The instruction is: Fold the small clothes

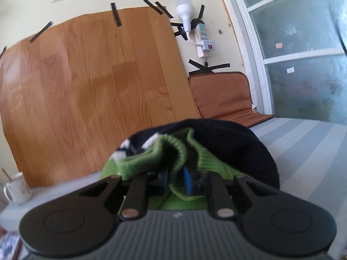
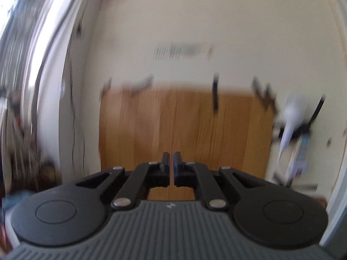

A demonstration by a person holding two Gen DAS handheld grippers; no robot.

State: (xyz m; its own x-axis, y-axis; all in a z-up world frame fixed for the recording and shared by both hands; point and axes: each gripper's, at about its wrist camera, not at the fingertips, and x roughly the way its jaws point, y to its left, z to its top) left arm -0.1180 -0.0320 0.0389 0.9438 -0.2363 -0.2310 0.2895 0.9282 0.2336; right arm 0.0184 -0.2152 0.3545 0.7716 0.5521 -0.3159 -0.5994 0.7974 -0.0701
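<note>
Sock (image 1: 227, 143), green cuff in pinched-tight left hand-held gripper (image 1: 182, 179), toe pointing away (right hand-held gripper (image 2: 171, 164) closed, empty)

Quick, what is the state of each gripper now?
Left gripper: closed on the green cuff of the sock.
Right gripper: closed, holding nothing.

We see a striped grey bed (image 1: 303, 151). On it lies a green-and-navy knit (image 1: 216, 143); beyond the knit a brown cushion (image 1: 223, 95) stands on the bed, against the wall.
</note>
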